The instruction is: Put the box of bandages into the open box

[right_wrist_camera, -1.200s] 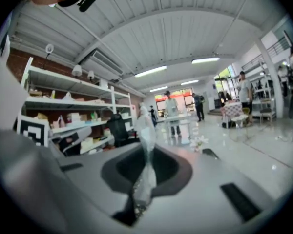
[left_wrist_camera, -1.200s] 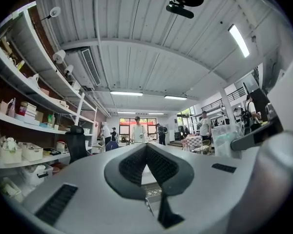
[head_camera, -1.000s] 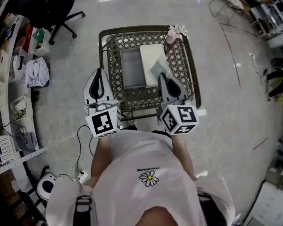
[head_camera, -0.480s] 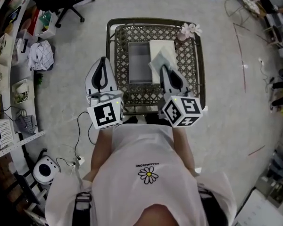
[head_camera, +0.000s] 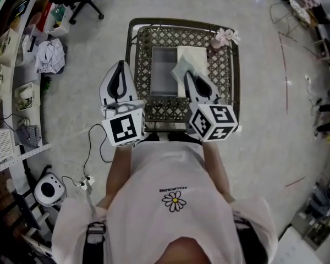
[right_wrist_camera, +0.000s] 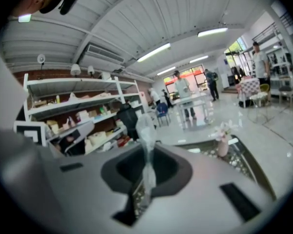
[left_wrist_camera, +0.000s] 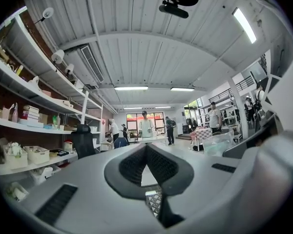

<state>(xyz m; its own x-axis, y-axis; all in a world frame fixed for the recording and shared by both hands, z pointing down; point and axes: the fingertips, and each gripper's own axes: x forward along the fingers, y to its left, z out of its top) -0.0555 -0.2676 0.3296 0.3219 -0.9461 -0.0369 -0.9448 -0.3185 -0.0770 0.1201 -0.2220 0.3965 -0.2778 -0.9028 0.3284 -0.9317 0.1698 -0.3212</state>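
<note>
Jaws of the right gripper (head_camera: 187, 76) pinch a thin, translucent plastic packet (right_wrist_camera: 145, 130); left gripper (head_camera: 120, 64) closed, empty.

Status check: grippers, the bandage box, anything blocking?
Left gripper shut, empty. Right gripper shut on bandage box, over edge of white lid, beside open box. Nothing seen blocking the box.

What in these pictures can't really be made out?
- Thin pale packet in the right gripper: edge-on and blurred in the right gripper view, tiny in the head view; no print readable.
- Grey open box: head view too small to show contents.
</note>
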